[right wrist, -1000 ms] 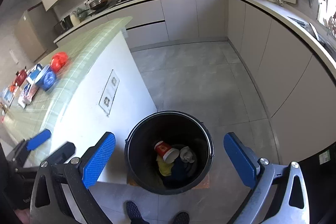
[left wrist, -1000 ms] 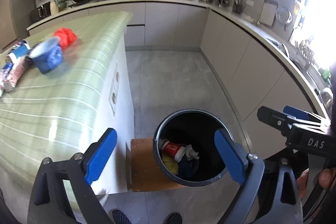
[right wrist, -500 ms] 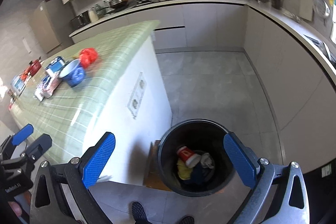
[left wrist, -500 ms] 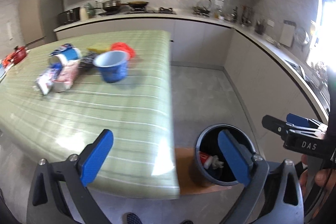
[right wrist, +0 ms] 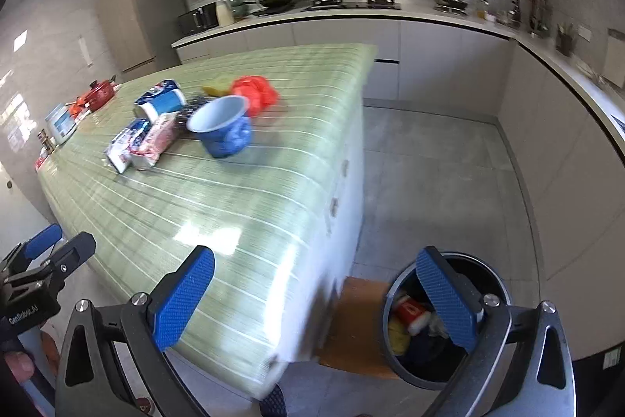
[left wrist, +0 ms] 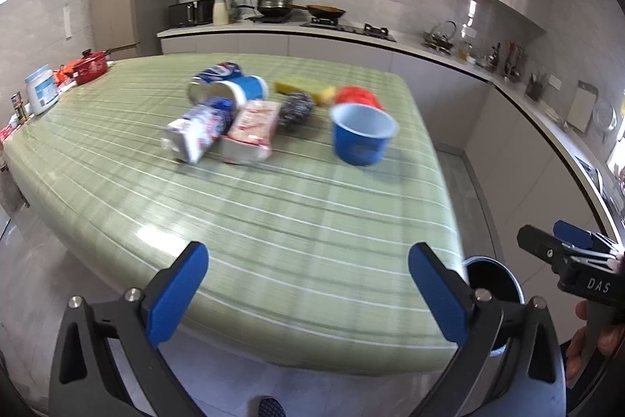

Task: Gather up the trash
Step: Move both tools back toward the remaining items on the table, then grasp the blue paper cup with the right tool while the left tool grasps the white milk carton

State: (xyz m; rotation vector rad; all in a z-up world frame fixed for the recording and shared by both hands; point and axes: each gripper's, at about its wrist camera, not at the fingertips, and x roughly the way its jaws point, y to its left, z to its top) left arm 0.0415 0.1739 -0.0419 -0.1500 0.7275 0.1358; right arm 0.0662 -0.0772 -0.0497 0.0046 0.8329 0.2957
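Note:
A pile of trash lies on the green striped table (left wrist: 273,221): a blue cup (left wrist: 361,133) (right wrist: 222,127), a red crumpled bag (left wrist: 357,96) (right wrist: 254,92), a pink packet (left wrist: 252,129) (right wrist: 154,139), a blue-white carton (left wrist: 195,135), a blue can (left wrist: 230,86) (right wrist: 160,100), a yellow sponge (left wrist: 304,86) and a dark scrubber (left wrist: 297,108). My left gripper (left wrist: 308,294) is open and empty above the table's near edge. My right gripper (right wrist: 316,299) is open and empty, over the table corner. The black bin (right wrist: 445,319) (left wrist: 494,284) on the floor holds trash.
A red pot (left wrist: 91,65) and a white jar (left wrist: 41,92) stand at the table's far left end. A wooden board (right wrist: 357,323) lies under the bin. Kitchen counters with stove, pans and kettle run along the back and right walls.
Both grippers swung up and left from over the bin toward the table. The pile of trash is now centred in the left wrist view. Both stay open and empty.

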